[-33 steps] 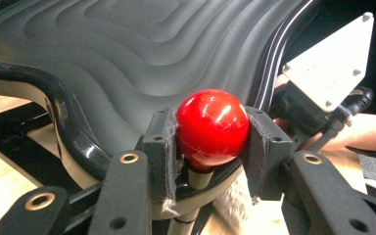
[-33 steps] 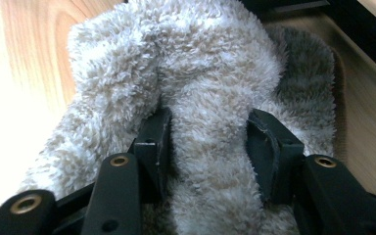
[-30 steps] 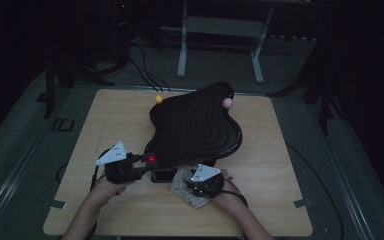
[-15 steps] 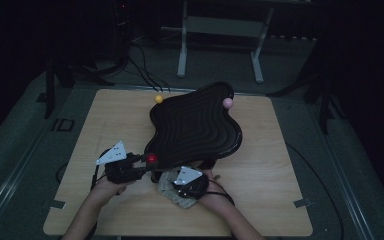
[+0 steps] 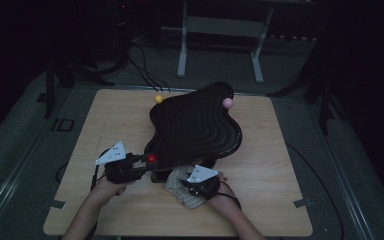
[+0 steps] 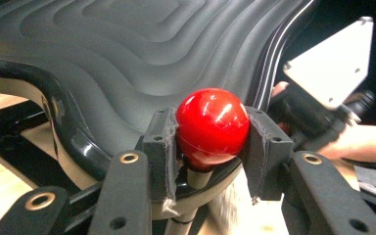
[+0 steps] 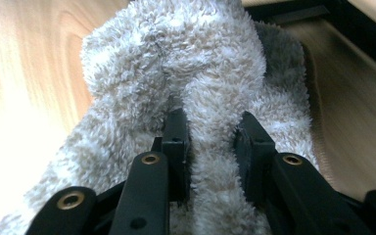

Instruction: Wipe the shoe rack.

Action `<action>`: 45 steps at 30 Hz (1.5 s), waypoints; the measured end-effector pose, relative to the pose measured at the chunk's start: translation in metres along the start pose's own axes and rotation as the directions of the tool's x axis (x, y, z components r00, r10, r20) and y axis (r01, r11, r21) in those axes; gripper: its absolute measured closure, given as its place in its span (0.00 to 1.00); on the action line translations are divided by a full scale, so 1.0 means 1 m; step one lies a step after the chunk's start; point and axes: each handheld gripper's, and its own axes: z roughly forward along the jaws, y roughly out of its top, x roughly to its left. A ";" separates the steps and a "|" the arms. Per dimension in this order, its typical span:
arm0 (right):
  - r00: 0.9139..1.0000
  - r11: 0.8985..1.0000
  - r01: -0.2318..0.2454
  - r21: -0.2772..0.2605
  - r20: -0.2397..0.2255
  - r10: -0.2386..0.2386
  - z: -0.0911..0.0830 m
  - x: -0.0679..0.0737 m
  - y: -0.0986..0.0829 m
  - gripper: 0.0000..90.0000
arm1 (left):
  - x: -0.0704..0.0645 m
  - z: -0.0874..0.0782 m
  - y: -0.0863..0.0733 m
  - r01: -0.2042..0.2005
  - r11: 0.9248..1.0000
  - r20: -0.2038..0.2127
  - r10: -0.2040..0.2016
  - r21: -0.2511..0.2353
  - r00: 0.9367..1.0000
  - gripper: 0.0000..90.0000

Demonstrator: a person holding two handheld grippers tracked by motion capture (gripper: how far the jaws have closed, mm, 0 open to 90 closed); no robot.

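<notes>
**Cloth drawn toward the tray's near edge while the red knob is held**

The left gripper (image 5: 142,161) is clenched on the red ball knob (image 6: 212,128), its two padded jaws pressing the knob's flanks; the knob sits on a short stem at the near rim of the black wavy tray (image 5: 195,125), which spreads ahead of and above the jaws. The right gripper (image 5: 192,186) is clenched on a fold of the fluffy beige cloth (image 7: 186,73), which bulges out just beyond its fingertips and lies on the wooden table (image 5: 280,175).

Change: over the last second the right gripper and its cloth have shifted leftward along the near side of the table, from right of the tray's base to a place just beside the left gripper, while the left gripper has stayed on the knob. This suggests a steadying hold on the tray with the cloth being brought in to wipe it; the wiping itself appears not yet begun.

Comparison of views: the left gripper view shows the contact of pads and knob, and the right gripper's grey plate (image 6: 335,66) close by on its right. The right gripper view shows the pinched fold between the jaws. The high view alone gives the layout, including the yellow ball (image 5: 158,99) and pink ball (image 5: 227,102) at the tray's far edge.
</notes>
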 end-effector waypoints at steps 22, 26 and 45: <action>0.956 0.976 -0.220 0.012 0.201 0.213 -0.018 -0.047 -0.019 0.81 | 0.001 0.000 0.000 -0.001 1.000 0.005 0.001 0.002 1.000 0.66; 0.940 0.979 -0.204 0.000 0.280 0.196 -0.022 -0.063 -0.023 0.81 | 0.001 0.000 0.000 -0.002 1.000 0.009 0.002 0.001 1.000 0.66; 0.941 0.980 -0.193 -0.053 0.273 0.201 -0.026 -0.074 -0.015 0.79 | 0.001 0.000 0.000 -0.004 1.000 0.009 0.004 0.004 1.000 0.66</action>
